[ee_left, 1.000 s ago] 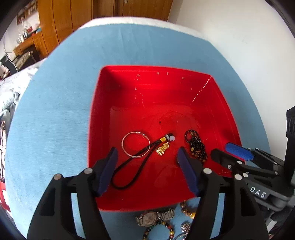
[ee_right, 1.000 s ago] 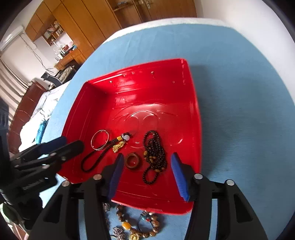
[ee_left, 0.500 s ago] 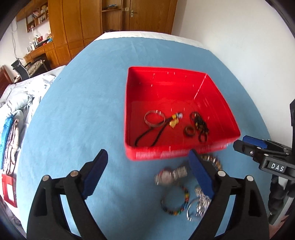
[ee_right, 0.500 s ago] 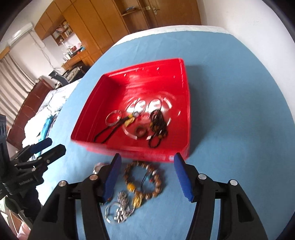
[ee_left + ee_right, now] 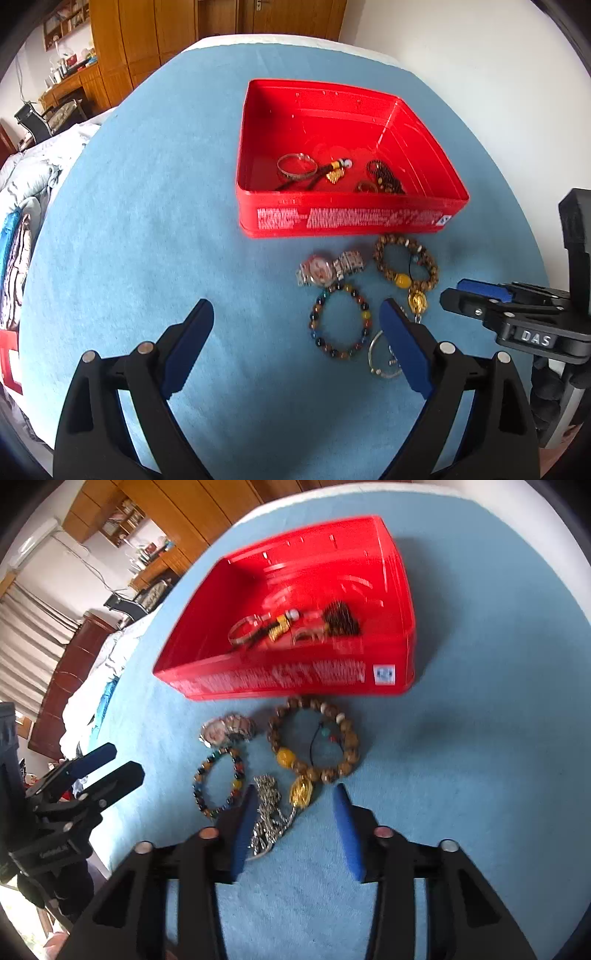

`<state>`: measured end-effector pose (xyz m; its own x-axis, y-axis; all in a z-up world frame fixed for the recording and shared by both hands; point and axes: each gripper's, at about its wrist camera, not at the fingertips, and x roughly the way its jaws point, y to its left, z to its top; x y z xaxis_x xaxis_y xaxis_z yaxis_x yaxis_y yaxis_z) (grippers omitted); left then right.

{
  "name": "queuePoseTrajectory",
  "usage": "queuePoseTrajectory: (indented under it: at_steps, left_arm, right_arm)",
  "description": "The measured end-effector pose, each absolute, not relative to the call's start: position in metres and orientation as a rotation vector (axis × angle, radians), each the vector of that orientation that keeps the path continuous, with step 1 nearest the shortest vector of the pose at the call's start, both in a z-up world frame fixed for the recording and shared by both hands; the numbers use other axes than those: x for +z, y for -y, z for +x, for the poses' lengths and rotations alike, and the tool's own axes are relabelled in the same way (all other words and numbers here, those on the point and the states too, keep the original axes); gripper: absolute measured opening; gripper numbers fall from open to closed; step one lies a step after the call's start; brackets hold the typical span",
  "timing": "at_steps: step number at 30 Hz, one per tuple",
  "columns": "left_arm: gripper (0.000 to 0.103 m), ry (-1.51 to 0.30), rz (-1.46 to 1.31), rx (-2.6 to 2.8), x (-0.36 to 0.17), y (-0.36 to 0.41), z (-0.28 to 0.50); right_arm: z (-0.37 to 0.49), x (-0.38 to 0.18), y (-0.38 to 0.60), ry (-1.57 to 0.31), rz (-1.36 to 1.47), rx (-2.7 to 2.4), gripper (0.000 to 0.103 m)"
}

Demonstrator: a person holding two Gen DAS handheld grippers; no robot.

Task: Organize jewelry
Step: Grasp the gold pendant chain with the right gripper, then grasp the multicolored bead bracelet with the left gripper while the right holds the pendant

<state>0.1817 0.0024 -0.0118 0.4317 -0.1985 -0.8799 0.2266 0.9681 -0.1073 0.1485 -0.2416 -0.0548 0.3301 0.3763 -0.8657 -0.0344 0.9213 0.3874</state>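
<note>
A red box point(image 5: 351, 221) point(image 5: 280, 681) on the blue cloth holds a silver bangle point(image 5: 297, 164), a black cord with a gold charm point(image 5: 334, 173), dark beads point(image 5: 384, 173) and a brown ring point(image 5: 365, 187). In front of it lie a watch point(image 5: 325, 269) point(image 5: 225, 731), a multicoloured bead bracelet point(image 5: 341, 321) point(image 5: 219, 781), a brown bead bracelet point(image 5: 406, 262) point(image 5: 314, 738) with a gold pendant point(image 5: 301, 792), and a silver chain point(image 5: 267, 816). My left gripper point(image 5: 295, 314) is open and empty, just left of the loose pieces. My right gripper point(image 5: 293, 794) is open over the silver chain and gold pendant.
The blue cloth point(image 5: 147, 221) covers a round table by a white wall point(image 5: 480, 55). Wooden cabinets point(image 5: 147, 37) and a bed point(image 5: 22, 206) lie beyond the left edge. The right gripper shows in the left wrist view point(image 5: 480, 295); the left gripper shows in the right wrist view point(image 5: 107, 766).
Both grippers have pulled back out of the red box toward the near table edge. A brown ring now lies in the box. The loose jewelry in front has come into full view.
</note>
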Motion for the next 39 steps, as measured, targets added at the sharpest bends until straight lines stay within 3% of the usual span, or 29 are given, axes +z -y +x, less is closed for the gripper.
queuePoseTrajectory:
  at_steps: [3, 18, 23, 27, 39]
  left_arm:
    - [0.090, -1.108, 0.025, -0.260, -0.018, -0.002, 0.178]
    - [0.090, -1.177, 0.016, -0.237, -0.047, 0.000, 0.185]
    - [0.090, -1.187, 0.014, -0.242, -0.050, 0.000, 0.188]
    - [0.090, -1.198, 0.013, -0.244, -0.053, 0.002, 0.190]
    - [0.090, -1.231, 0.009, -0.248, -0.063, 0.011, 0.193]
  right_arm:
    - [0.150, -0.063, 0.241, -1.234, 0.342, 0.273, 0.030]
    - [0.163, -0.080, 0.228, -1.274, 0.320, 0.246, 0.028]
    - [0.166, -0.086, 0.220, -1.285, 0.284, 0.248, 0.023]
    - [0.167, -0.088, 0.218, -1.274, 0.257, 0.237, 0.011]
    - [0.148, -0.064, 0.242, -1.207, 0.317, 0.234, 0.011]
